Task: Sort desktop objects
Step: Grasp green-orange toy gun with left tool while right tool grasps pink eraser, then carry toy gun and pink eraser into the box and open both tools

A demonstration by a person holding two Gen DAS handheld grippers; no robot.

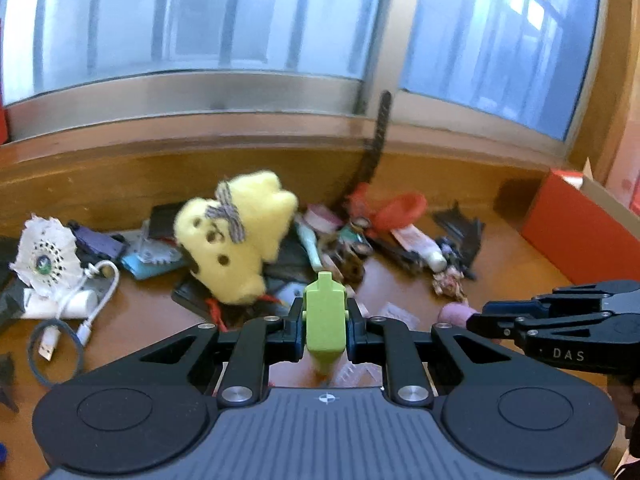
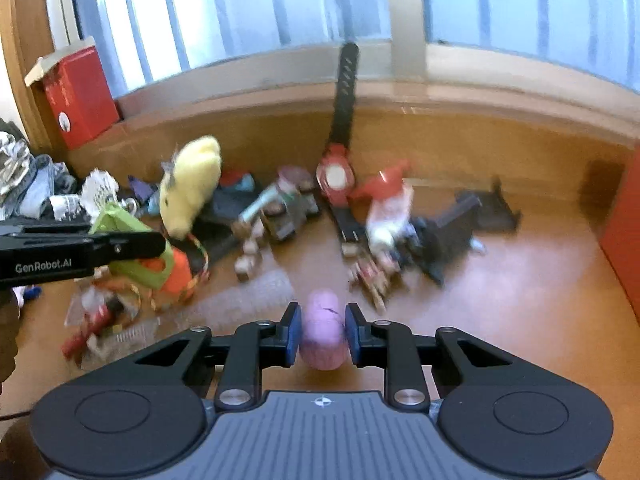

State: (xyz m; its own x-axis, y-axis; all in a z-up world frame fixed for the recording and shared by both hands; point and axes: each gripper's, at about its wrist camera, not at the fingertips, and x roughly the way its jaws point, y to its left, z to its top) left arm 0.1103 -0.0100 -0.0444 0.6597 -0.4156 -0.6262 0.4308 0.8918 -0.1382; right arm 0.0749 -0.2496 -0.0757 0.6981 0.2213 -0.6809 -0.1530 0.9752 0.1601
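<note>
above the cluttered wooden desk (image 2: 500, 300) we hold two things at once: our left gripper (image 1: 325, 322) is clamped on a green clip (image 1: 325, 316), our right gripper (image 2: 323, 334) pinches a pink roll (image 2: 323, 332). both hang clear of the pile, near the yellow plush (image 1: 236, 236). the roll looks soft and round, so it could slip if we swing it fast, and the grippers sit close enough to bump.

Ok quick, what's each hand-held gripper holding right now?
Left hand-held gripper: closed on a green plastic thing.
Right hand-held gripper: closed on a purple roll.
</note>
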